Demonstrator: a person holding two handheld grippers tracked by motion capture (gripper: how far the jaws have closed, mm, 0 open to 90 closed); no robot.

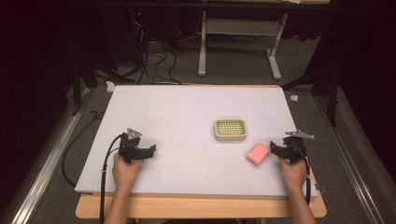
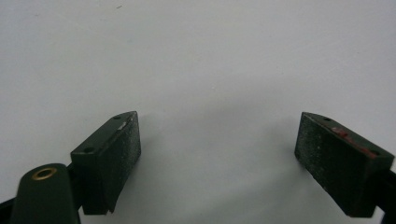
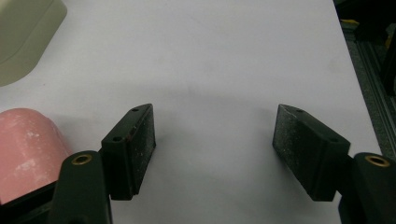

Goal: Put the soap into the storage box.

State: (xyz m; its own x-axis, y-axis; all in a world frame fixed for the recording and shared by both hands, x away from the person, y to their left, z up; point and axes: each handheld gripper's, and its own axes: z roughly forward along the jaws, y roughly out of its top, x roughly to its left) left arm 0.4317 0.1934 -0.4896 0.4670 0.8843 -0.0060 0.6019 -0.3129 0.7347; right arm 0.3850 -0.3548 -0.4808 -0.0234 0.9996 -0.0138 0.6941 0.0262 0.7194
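A pink bar of soap (image 1: 258, 153) lies on the white board (image 1: 187, 107), right of centre. A cream soap dish (image 1: 230, 129) with a slotted grid stands just behind and to the left of it. My right gripper (image 1: 275, 148) rests on the board just right of the soap; in the right gripper view it (image 3: 215, 135) stands open over bare board, with the soap (image 3: 28, 144) outside its left jaw and the dish (image 3: 23, 32) at the far left. My left gripper (image 1: 148, 150) rests at the front left, and its own view shows it (image 2: 217, 140) open with nothing between the jaws.
The board lies on a wooden table (image 1: 201, 207). Metal rails (image 1: 46, 154) run along both sides. Behind the board are cables (image 1: 154, 56) and a white stand (image 1: 238, 42) on the floor. A small white lump (image 1: 110, 86) sits at the far left corner.
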